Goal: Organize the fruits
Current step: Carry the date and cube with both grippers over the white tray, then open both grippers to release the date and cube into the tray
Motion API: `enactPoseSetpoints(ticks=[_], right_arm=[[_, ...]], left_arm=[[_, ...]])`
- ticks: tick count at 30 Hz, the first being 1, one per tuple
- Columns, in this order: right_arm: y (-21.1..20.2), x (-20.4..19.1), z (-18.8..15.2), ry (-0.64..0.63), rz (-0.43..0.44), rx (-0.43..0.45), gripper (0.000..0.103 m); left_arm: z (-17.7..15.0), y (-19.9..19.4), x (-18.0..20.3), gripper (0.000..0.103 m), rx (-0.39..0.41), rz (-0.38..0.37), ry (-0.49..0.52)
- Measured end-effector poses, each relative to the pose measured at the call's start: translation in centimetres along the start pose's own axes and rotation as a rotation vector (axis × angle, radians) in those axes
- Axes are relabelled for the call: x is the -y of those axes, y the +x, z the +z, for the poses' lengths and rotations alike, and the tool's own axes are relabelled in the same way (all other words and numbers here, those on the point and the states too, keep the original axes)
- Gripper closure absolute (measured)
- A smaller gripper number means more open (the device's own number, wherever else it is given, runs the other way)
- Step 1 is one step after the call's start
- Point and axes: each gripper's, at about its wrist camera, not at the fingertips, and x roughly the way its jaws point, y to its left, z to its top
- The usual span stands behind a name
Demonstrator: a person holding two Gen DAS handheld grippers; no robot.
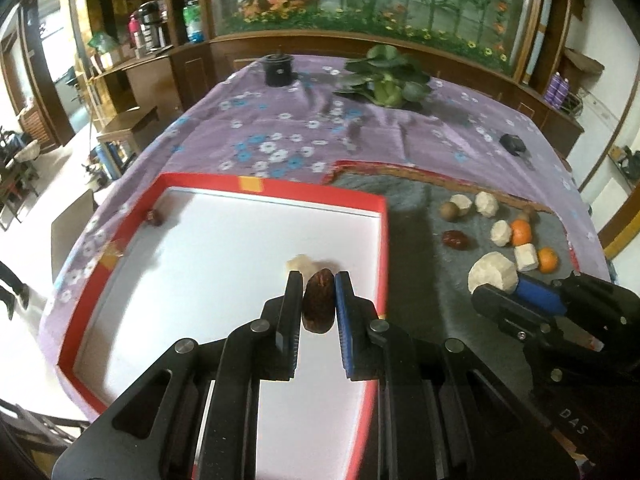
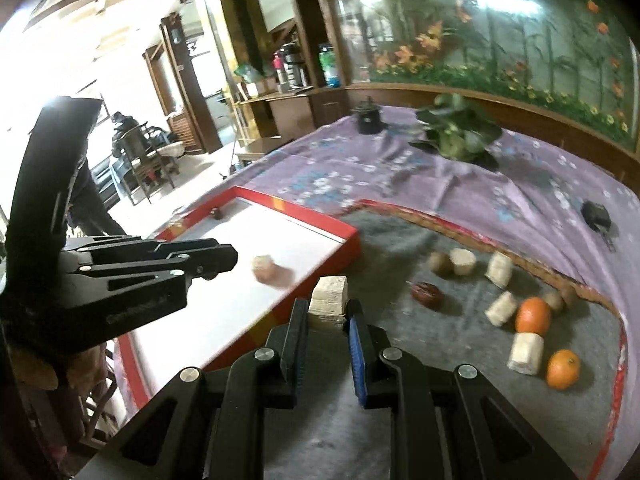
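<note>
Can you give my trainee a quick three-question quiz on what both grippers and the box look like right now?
1. True or false: the left gripper is shut on a dark red date.
2. What does the right gripper hold? A) an orange B) a pale cut chunk C) nothing
3. Fill in: the two oranges lie on the grey ____, not in the red box.

Key
1. True; it is held above the box's white floor.
2. B; both pads press on it.
3. Mat.
</note>
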Motion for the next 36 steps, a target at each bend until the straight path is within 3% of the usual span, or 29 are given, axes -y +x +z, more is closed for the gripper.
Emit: enactPoseSetpoints(ticks=[13,20,33,36], right_arm=[[3.9,-5.3,2.0,-0.101,0.046,-0.040,0.085],[7.2,-6.4,2.3,-0.103,0.107,-0.116,0.085],[11.1,-6.6,1.3,-0.107,0.094,-0.196,0.085],[10.6,-6.6,1.2,-0.110,0.087,-0.182,0.078]], left_arm=[[-1.0,1.1,-5.9,0.088,-0.027,0.060,-0.094],[-1.2,3.0,-8.3,0.088,-0.071,0.074,-0.136],[-1.5,4.8,-8.2,0.088,-0.121,0.068,-0.147],[-1.6,4.8,-8.1,0.084,-0.126,0.071,-0.150]])
